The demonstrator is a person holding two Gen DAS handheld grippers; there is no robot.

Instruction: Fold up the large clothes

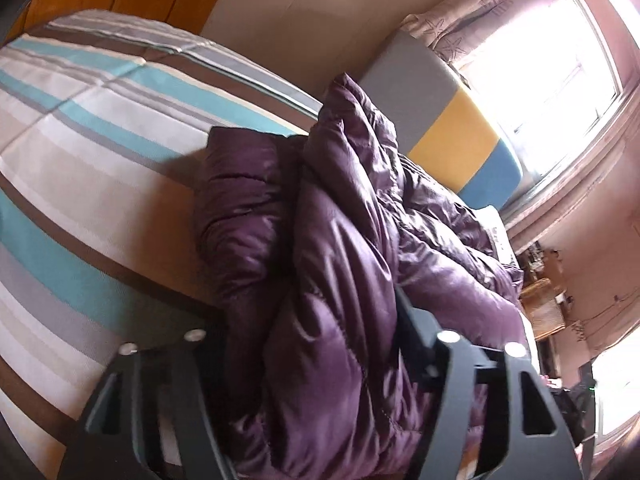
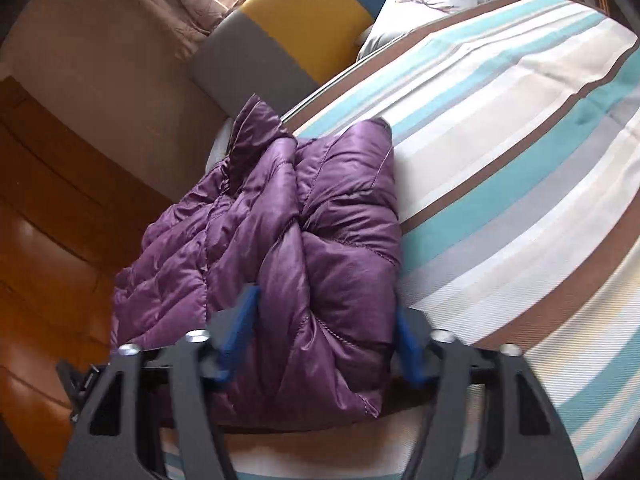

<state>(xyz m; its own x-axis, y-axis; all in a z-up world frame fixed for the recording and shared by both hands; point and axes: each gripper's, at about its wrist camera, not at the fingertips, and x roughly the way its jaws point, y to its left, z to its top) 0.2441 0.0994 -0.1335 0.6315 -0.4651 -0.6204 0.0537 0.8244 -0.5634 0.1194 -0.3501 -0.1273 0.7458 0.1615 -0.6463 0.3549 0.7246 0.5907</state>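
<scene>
While purple puffer jacket (image 2: 320,216) lies bunched on striped bed (image 2: 520,160), left gripper (image 1: 312,320) and right gripper (image 2: 324,312) each pinch a thick fold btwn half-closed jaws, apparently to carry it over for folding.

Striped bed (image 1: 100,128), bright window (image 1: 560,64), wooden floor (image 2: 48,240)

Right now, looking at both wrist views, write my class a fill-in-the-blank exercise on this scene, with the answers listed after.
1. The padded jacket is ____ in colour.
2. The jacket lies on a bed whose cover is patterned with ____.
3. The fingers of the right tool are ____ in colour.
4. The headboard has grey, ____ and blue panels.

Answers: purple; stripes; blue; yellow
</scene>
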